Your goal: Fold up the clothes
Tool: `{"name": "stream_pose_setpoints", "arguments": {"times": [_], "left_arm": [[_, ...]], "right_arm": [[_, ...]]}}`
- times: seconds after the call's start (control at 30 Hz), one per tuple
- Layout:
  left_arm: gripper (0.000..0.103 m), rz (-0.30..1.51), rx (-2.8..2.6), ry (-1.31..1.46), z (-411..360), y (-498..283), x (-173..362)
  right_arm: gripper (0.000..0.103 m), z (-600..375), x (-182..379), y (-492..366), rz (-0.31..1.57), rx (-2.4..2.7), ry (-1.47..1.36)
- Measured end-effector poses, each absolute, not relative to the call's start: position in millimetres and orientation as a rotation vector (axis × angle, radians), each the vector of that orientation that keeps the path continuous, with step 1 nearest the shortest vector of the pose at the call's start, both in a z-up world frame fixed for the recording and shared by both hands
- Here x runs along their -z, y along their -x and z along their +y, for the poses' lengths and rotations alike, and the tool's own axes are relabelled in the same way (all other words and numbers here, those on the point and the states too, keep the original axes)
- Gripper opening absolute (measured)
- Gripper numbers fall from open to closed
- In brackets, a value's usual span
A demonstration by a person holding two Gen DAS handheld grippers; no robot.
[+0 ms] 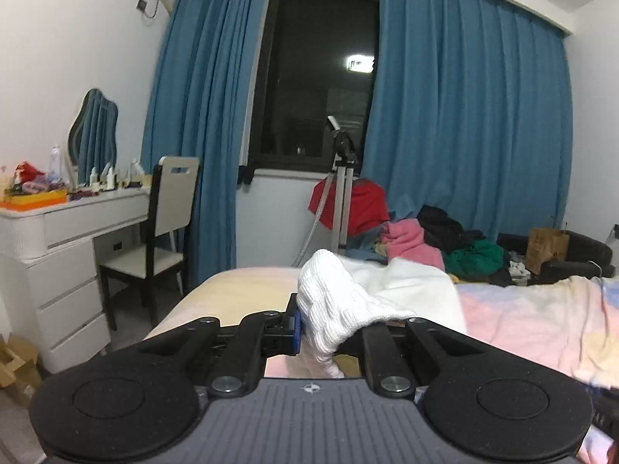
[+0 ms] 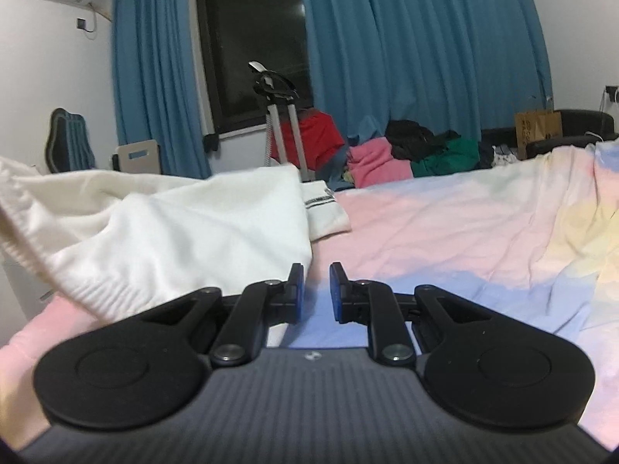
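A white knit sweater (image 1: pixel 340 301) lies on the bed (image 1: pixel 534 321). My left gripper (image 1: pixel 329 324) is shut on a bunched ribbed edge of it and holds that part lifted above the sheet; the cloth hides the right finger's pad. In the right wrist view the sweater (image 2: pixel 174 224) spreads across the left half of the bed (image 2: pixel 445 239), its left edge raised, with a folded cuff with a dark stripe at its far side. My right gripper (image 2: pixel 315 290) is open and empty, low over the sheet, just right of the sweater's near edge.
A pile of clothes (image 1: pixel 437 239) in pink, green, black and red lies past the bed's far edge, by a garment steamer stand (image 1: pixel 342 193). A white dresser (image 1: pixel 58 255) and chair (image 1: pixel 154 239) stand at the left. A paper bag (image 1: pixel 545 247) sits at the right.
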State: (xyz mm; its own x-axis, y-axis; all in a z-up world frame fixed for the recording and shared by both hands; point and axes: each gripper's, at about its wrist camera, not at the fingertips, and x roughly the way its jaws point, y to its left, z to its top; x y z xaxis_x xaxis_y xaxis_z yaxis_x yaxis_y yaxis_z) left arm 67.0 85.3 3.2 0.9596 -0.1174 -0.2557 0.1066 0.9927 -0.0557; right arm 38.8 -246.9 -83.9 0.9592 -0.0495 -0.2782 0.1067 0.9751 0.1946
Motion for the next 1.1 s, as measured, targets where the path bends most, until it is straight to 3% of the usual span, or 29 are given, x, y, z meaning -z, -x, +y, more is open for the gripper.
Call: {"name": "stream_pose_setpoints", "arguments": {"times": [0.27, 0.4, 0.57, 0.7, 1.0, 1.1], "left_arm": [[0.012, 0.457, 0.002, 0.1, 161, -71, 38], [0.013, 0.549, -0.057, 0.111, 177, -92, 55], [0.014, 0.621, -0.097, 0.076, 174, -111, 71], [0.016, 0.65, -0.109, 0.085, 176, -125, 78], [0.019, 0.665, -0.12, 0.163, 185, -137, 82], [0.023, 0.675, -0.13, 0.185, 189, -140, 84]], "right_arm": [[0.025, -221, 83, -26, 0.449, -0.119, -0.276], [0.054, -189, 98, -38, 0.576, -0.258, -0.182], [0.055, -161, 119, -52, 0.663, -0.245, -0.058], [0.054, -174, 123, -70, 0.651, -0.192, -0.119], [0.055, -175, 93, -47, 0.346, -0.098, -0.078], [0.055, -176, 98, -56, 0.407, -0.114, -0.066]]}}
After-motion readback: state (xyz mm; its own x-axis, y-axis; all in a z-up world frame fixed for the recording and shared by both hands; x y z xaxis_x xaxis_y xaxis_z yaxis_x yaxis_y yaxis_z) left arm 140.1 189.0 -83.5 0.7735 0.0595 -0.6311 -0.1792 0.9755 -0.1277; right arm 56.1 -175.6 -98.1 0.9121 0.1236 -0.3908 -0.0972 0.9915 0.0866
